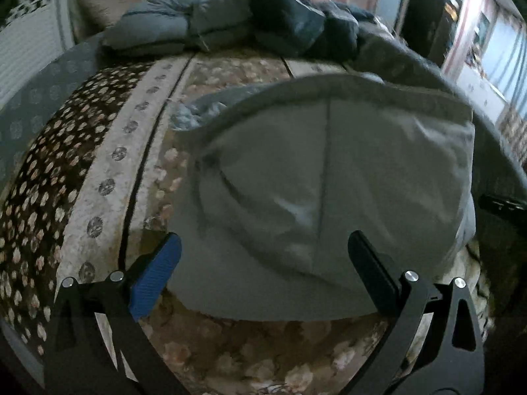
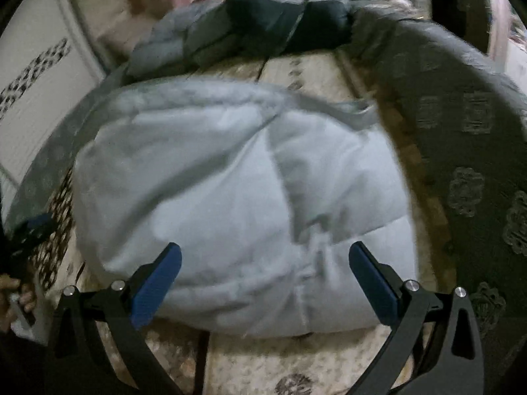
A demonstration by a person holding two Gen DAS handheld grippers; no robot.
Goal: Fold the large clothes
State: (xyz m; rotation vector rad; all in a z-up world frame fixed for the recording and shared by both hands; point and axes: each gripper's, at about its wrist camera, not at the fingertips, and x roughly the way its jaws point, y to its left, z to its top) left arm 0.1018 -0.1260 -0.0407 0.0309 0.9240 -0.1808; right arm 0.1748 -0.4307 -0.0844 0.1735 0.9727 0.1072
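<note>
A pale grey padded garment (image 1: 322, 184) lies folded into a thick bundle on the patterned bedspread (image 1: 108, 171). My left gripper (image 1: 263, 247) hovers open over its near edge, with nothing between the blue pad and the black pad. In the right wrist view the same garment (image 2: 230, 197) fills the middle, light blue-grey with a seam down it. My right gripper (image 2: 263, 256) is open above the near hem, fingers spread wide and empty. The other gripper's dark tip shows at the edge of each view, at the far right of the left one and the far left of the right one.
A heap of grey and navy clothes (image 1: 237, 23) sits at the far end of the bed. A dark grey patterned blanket (image 2: 467, 138) drapes along the right side. A white cabinet (image 2: 36, 92) stands at the left. A hand (image 2: 16, 296) shows at the lower left.
</note>
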